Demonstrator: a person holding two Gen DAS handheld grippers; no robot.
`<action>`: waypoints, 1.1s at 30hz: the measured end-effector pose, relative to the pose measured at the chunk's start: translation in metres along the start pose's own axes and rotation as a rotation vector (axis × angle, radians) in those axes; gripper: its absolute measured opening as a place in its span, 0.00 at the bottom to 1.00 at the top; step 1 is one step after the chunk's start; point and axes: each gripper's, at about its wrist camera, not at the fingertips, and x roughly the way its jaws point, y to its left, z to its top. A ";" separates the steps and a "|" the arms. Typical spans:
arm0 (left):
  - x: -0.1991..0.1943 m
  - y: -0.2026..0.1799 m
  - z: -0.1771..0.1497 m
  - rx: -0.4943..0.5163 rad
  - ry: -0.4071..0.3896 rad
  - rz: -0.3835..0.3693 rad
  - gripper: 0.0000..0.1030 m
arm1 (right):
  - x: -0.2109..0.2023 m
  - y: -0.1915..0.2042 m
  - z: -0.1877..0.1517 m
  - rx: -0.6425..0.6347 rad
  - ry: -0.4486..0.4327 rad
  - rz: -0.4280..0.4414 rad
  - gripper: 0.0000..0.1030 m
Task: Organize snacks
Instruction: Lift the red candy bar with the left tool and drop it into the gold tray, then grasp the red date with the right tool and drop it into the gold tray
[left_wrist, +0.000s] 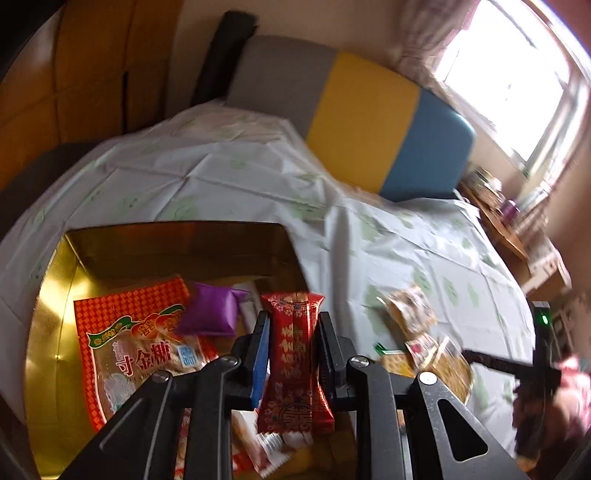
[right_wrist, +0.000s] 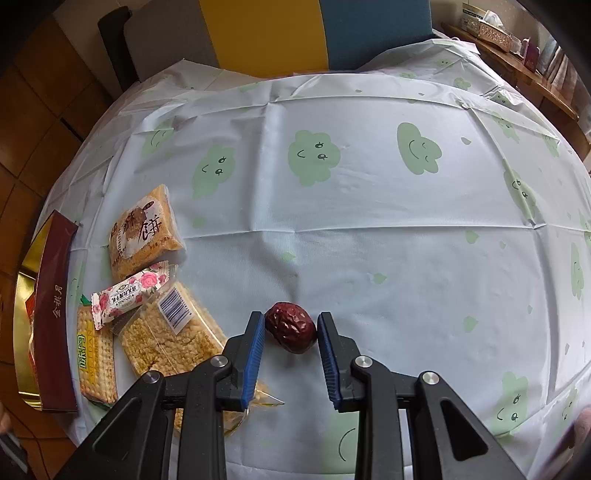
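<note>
My left claw (left_wrist: 291, 347) grasping red candy packet (left_wrist: 293, 362) above gold box (left_wrist: 48, 317); release low, inside. My right claw (right_wrist: 291, 339) straddling red date (right_wrist: 291, 326) on worktop (right_wrist: 369, 221), contact unclear; pinch gently.

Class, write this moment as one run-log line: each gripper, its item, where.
left gripper: red candy packet between pads, over gold box | right gripper: astride red date on tablecloth
</note>
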 end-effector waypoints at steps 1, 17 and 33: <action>0.004 0.005 0.002 -0.022 0.008 0.007 0.36 | 0.000 -0.001 0.000 0.000 0.000 0.001 0.29; -0.010 -0.006 -0.066 0.052 0.039 0.112 0.40 | 0.001 0.002 -0.002 -0.020 -0.005 -0.013 0.29; -0.034 -0.009 -0.090 0.079 0.029 0.140 0.40 | -0.005 0.003 -0.002 -0.023 -0.026 -0.017 0.28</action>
